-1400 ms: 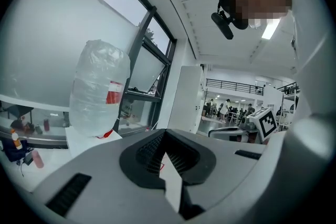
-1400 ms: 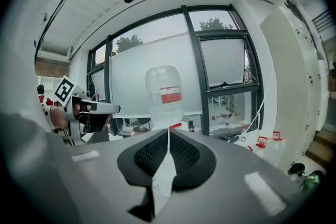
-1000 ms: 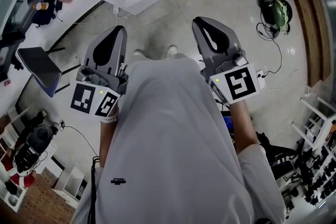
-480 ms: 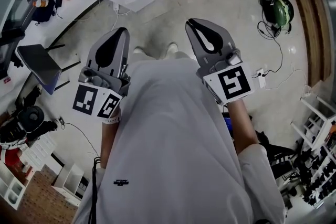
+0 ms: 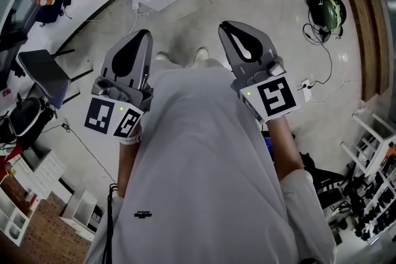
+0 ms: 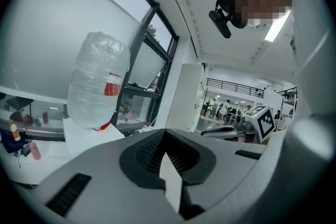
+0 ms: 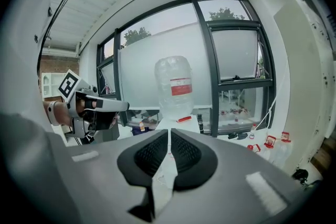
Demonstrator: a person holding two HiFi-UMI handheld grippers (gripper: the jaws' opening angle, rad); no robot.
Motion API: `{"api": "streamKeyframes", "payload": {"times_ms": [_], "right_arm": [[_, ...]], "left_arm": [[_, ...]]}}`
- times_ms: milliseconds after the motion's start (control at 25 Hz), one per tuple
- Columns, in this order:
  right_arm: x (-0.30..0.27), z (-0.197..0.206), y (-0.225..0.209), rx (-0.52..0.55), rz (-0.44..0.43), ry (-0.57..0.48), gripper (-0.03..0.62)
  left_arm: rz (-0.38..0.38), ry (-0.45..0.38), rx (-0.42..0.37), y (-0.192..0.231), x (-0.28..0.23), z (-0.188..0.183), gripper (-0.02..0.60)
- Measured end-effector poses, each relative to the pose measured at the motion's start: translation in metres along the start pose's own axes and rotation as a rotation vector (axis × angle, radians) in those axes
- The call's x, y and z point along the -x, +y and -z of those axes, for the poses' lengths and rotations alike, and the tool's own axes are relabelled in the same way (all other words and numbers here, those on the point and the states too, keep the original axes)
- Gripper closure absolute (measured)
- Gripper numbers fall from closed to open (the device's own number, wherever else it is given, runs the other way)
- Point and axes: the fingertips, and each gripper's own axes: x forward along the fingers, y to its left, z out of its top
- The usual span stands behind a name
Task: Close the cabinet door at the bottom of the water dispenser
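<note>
Water dispenser (image 7: 176, 123) well ahead, jaws closed, empty

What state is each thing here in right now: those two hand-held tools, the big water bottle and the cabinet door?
left gripper: fingers shut, nothing between them.
right gripper: fingers shut, nothing between them.
water bottle: upside down on top of the dispenser.
cabinet door: out of sight, open or closed cannot be told.

Matt grey plastic covers the left gripper (image 6: 165, 134) and right gripper (image 7: 169, 132), pads (image 7: 151, 155) ribbed black. Water bottle (image 7: 177, 86): clear crinkled plastic. Shirt (image 5: 204, 164): plain grey cloth.
</note>
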Motion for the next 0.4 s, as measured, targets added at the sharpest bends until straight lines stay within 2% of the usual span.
{"api": "streamKeyframes", "payload": {"times_ms": [400], "right_arm": [[0.0009,-0.0004,-0.0028,-0.010,-0.008,-0.005,0.583]], "left_arm": [[-0.005,0.000,0.002,-0.0017,-0.0041,-0.0002,0.575]]}}
